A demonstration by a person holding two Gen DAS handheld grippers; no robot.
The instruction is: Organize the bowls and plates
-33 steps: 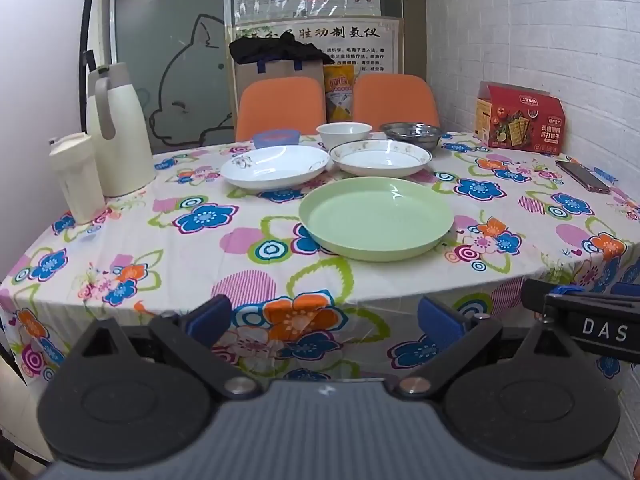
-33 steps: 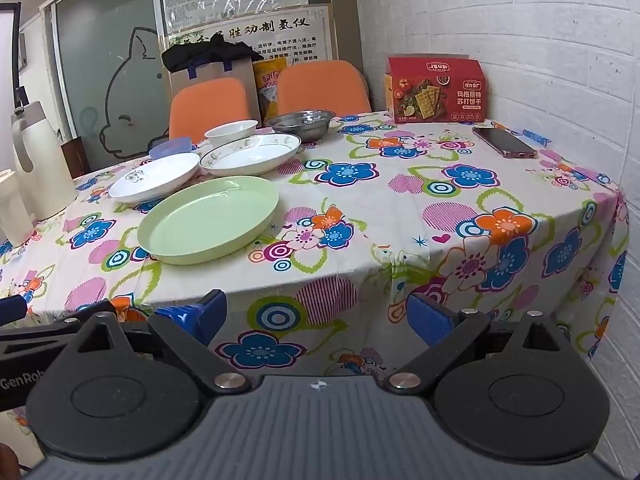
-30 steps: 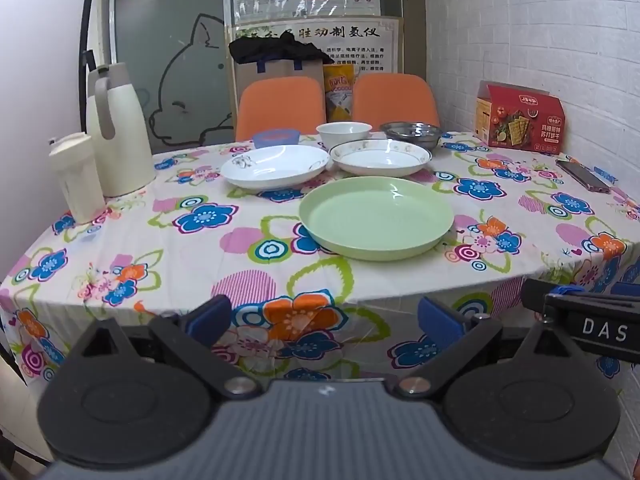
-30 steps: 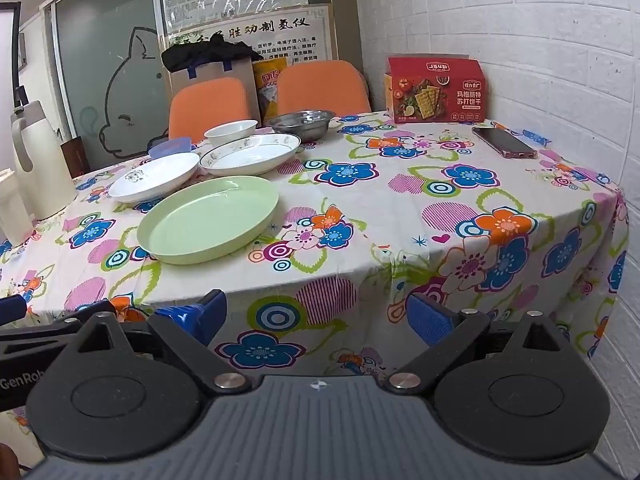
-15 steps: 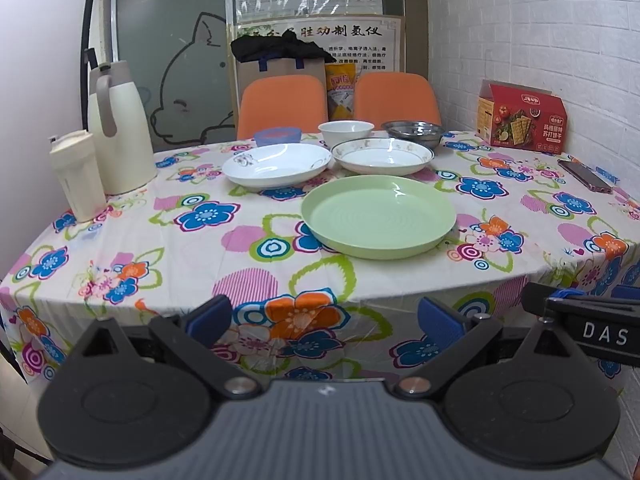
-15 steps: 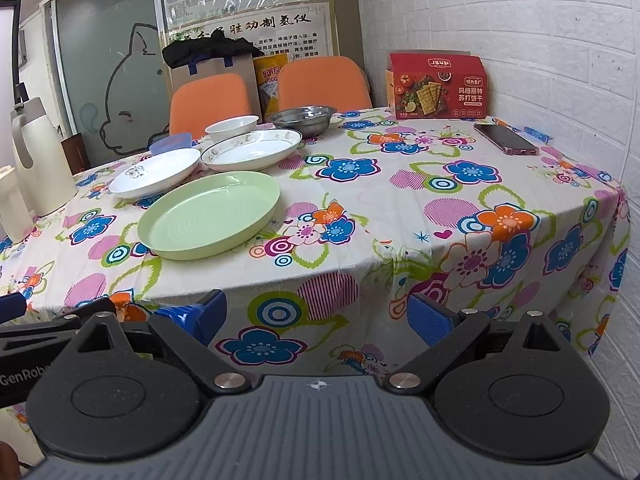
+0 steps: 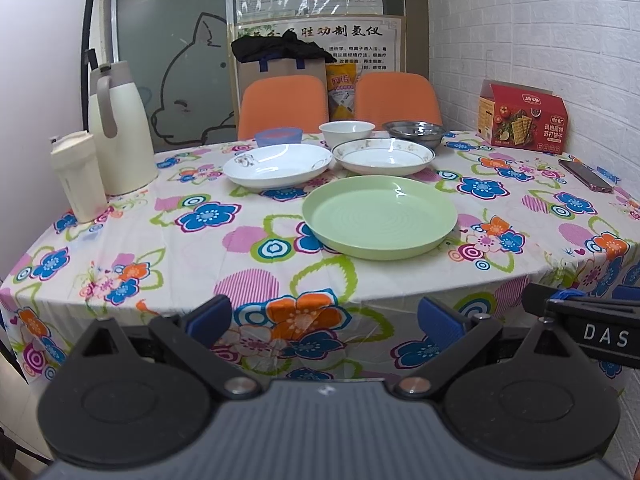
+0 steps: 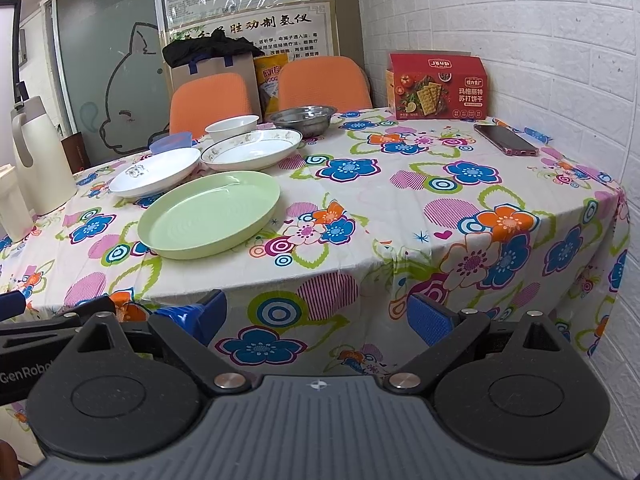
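A round table (image 7: 168,240) under a flowered cloth carries a large pale green plate (image 7: 379,215) (image 8: 209,213) nearest me. Behind it lie a white plate (image 7: 277,164) (image 8: 155,171) and a gold-rimmed white plate (image 7: 383,156) (image 8: 251,148). Further back stand a small blue bowl (image 7: 279,136) (image 8: 171,142), a white bowl (image 7: 346,131) (image 8: 232,126) and a steel bowl (image 7: 414,130) (image 8: 302,117). My left gripper (image 7: 325,317) hangs open below the table's front edge, holding nothing. My right gripper (image 8: 316,316) is open too, right of the left one, empty.
A cream thermos jug (image 7: 118,128) and a cream tumbler (image 7: 77,176) stand at the table's left. A red cracker box (image 8: 437,86) and a phone (image 8: 506,139) lie at the right by the brick wall. Two orange chairs (image 7: 282,104) stand behind the table.
Both grippers have risen slightly and edged towards the table. Nothing on the table has moved, and both stay open.
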